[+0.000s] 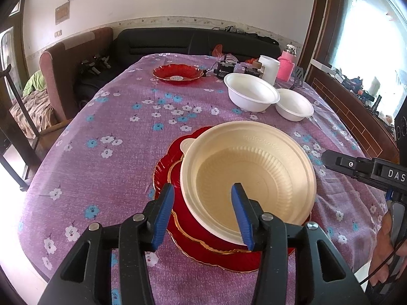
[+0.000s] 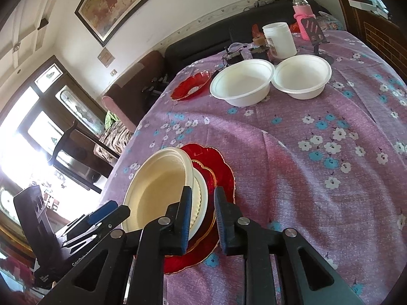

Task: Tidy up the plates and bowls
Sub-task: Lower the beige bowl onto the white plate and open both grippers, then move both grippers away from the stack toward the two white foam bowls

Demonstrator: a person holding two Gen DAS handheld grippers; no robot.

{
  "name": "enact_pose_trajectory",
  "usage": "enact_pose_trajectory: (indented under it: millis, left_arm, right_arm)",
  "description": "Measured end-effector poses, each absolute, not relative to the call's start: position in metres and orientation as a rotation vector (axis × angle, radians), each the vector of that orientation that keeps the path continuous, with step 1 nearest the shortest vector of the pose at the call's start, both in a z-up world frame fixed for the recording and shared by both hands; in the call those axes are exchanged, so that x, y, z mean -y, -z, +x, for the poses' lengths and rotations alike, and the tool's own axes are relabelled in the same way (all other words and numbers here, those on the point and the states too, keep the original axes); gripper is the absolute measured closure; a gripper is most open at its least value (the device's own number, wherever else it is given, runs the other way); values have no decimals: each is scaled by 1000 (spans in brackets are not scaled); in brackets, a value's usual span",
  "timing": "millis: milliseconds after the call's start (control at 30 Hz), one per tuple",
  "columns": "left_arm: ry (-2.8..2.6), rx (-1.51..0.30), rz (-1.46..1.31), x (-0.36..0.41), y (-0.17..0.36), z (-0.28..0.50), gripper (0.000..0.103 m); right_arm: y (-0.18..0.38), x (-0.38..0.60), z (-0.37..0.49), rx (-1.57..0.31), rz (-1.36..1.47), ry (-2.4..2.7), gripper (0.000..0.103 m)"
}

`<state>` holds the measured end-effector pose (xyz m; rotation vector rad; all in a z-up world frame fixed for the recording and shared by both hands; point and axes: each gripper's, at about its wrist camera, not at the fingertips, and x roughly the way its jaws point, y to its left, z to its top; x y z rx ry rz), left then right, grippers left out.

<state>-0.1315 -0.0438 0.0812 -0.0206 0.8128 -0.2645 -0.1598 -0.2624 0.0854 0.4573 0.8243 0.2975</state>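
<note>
A cream bowl is seen resting on a stack of red plates at the near edge of the desk, which is covered by a purple flowered cloth. The left claw is held released, its jaws astride the bowl's near rim without pressing it. The right claw is also parted, with the bowl's rim and the plates' edge between its pads, untouched. Two white bowls and another red plate are set farther back.
</note>
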Motion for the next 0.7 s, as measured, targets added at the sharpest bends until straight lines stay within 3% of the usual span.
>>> enact_pose_trajectory:
  millis: [233, 467, 700]
  left_arm:
    - [263, -806, -16, 45, -84, -135, 57]
    - [259, -793, -8, 46, -88, -142, 51]
    - [255, -779, -4, 46, -92, -148, 43]
  right_arm:
    - [-86, 267, -164, -818, 462, -290, 77]
    - [-87, 270, -169, -811, 467, -290, 68]
    - [-90, 276, -174, -800, 472, -285, 66]
